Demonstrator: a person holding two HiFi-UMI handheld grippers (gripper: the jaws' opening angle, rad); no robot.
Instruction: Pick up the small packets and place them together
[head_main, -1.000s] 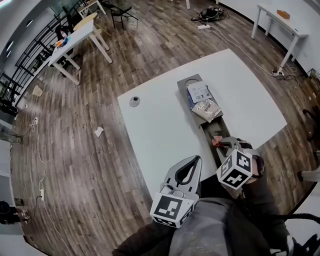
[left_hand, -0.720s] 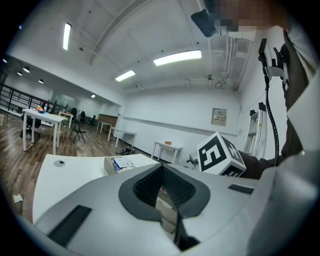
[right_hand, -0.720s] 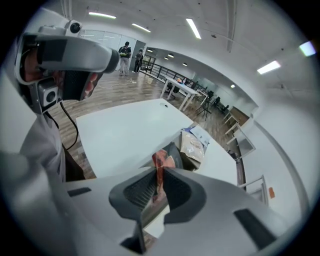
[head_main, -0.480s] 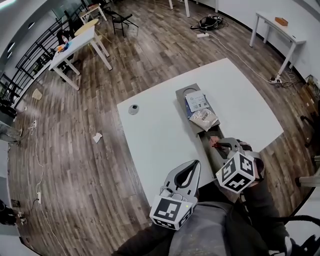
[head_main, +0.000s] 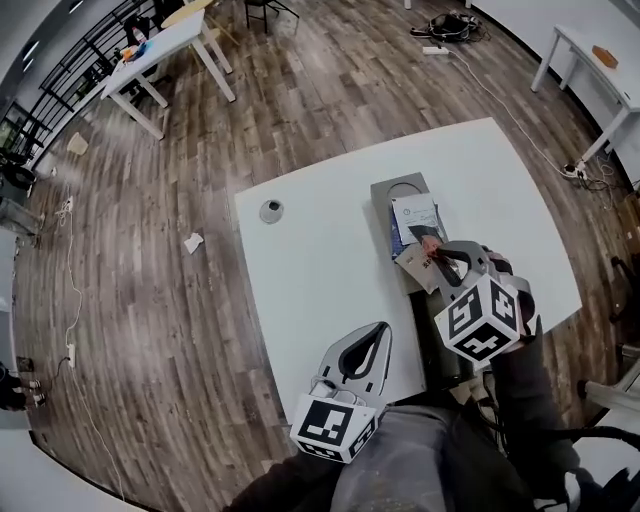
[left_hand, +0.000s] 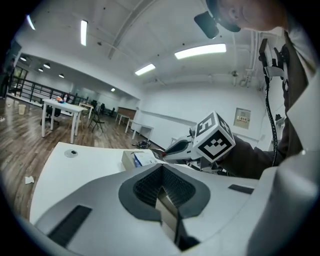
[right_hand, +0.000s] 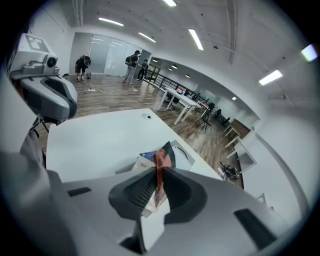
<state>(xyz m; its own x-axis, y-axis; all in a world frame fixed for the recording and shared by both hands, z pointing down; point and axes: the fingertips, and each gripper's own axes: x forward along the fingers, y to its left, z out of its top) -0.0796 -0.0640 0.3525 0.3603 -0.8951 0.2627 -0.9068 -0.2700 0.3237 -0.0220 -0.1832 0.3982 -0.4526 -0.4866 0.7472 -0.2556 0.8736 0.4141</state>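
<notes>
A long grey tray (head_main: 399, 188) lies on the white table (head_main: 310, 260). In it lie a white-and-blue packet (head_main: 414, 212) and a tan packet (head_main: 413, 263). My right gripper (head_main: 437, 250) hovers over these two, shut on a small red-and-dark packet (head_main: 430, 243). The right gripper view shows that red packet (right_hand: 161, 156) standing upright between the pads, above the tray (right_hand: 183, 150). My left gripper (head_main: 383, 328) hangs at the table's near edge, shut and holding nothing; its own view shows the left gripper (left_hand: 161, 167) pointing toward the tray (left_hand: 131, 159).
A small round grey disc (head_main: 271, 210) sits on the table left of the tray. Wooden floor surrounds the table, with a scrap of paper (head_main: 193, 242) on it. Other white tables (head_main: 175, 50) stand far off, and people (right_hand: 82, 65) at the room's far end.
My right gripper has carried the red packet from the tray's near compartment up along the tray, over the tan and white packets. The left gripper shifted slightly along the near edge.
</notes>
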